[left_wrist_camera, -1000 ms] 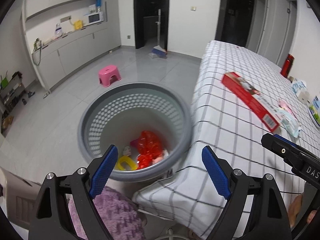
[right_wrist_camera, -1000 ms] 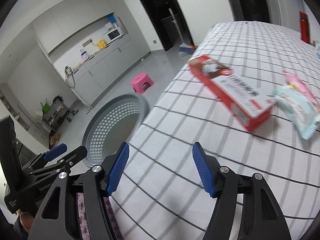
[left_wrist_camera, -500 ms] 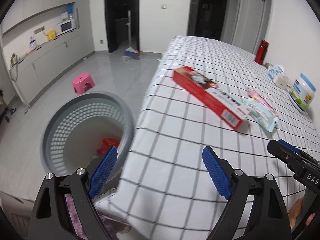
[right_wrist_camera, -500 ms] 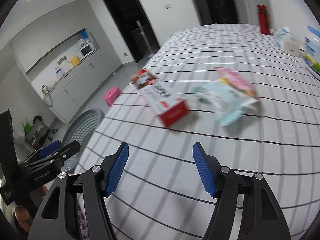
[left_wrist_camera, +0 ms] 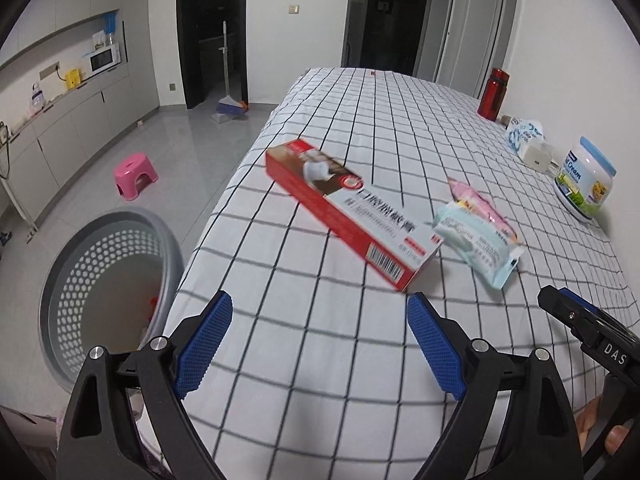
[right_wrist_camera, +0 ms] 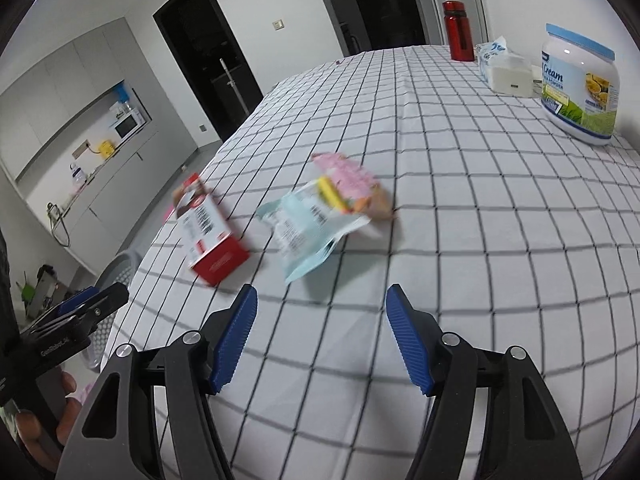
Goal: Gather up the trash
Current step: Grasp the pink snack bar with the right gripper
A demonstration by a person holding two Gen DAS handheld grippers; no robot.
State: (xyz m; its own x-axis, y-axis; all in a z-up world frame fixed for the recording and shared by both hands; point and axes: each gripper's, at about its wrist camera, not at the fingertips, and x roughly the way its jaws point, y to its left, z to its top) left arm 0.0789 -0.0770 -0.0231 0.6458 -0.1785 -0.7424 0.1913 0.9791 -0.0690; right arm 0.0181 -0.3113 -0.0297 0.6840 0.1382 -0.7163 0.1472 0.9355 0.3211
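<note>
A long red and white box lies on the checked tablecloth, with a light blue wrapper and a pink wrapper to its right. My left gripper is open and empty, over the table's near edge, short of the box. My right gripper is open and empty, just short of the light blue wrapper; the pink wrapper and the box lie beyond. A grey perforated basket stands on the floor left of the table, something red inside.
A cream tub, a tissue pack and a red bottle stand along the table's far right side. A pink stool and a broom are on the floor. Cabinets line the left wall.
Both grippers have swung right, away from the basket and over the table. The box and wrappers now lie closer in front of them. Both stay open.
</note>
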